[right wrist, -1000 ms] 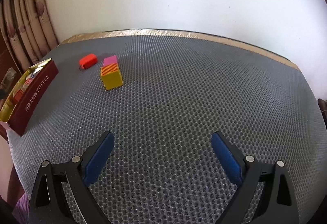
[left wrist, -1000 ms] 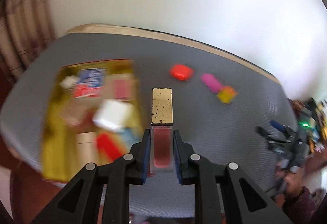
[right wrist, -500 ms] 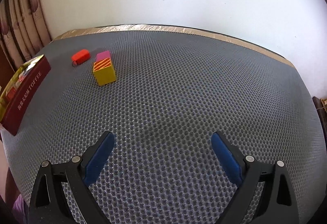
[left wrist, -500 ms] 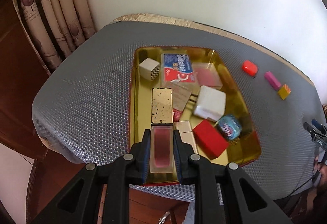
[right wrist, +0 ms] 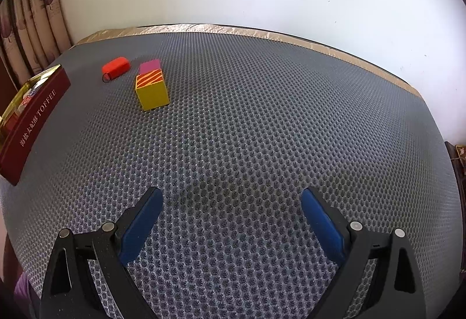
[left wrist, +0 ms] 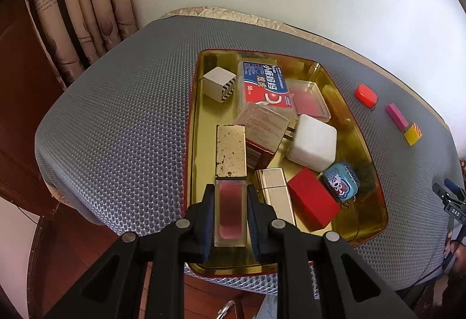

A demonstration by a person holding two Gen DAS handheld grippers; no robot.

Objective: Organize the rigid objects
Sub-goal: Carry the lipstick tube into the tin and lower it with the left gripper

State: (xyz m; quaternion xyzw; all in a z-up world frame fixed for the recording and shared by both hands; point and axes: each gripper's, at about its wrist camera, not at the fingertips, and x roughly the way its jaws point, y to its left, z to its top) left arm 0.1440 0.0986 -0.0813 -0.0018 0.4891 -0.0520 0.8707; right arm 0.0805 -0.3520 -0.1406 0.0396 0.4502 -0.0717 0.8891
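Observation:
My left gripper (left wrist: 231, 202) is shut on a lip gloss tube (left wrist: 231, 173) with a worn gold cap and red body, held above the left part of a gold tin tray (left wrist: 370, 161). The tray holds several items: a white cube, a red block, a blue floss box, a gold lighter, a small blue tin. My right gripper (right wrist: 231, 212) is open and empty over the grey mesh mat. A yellow striped cube (right wrist: 152, 90), a pink block (right wrist: 150, 66) and a red oval case (right wrist: 116, 67) lie on the mat, far left of the right gripper; they also show right of the tray in the left wrist view.
The tray's dark red side (right wrist: 32, 126) reads TOFFEE at the left in the right wrist view. Curtains (left wrist: 84, 7) hang behind the table's left corner. A white wall backs the table. The mat's edge drops off near the tray's front.
The left gripper has carried the lip gloss from the open mat leftward to above the tray and come lower over it. The right gripper has barely moved and stays open.

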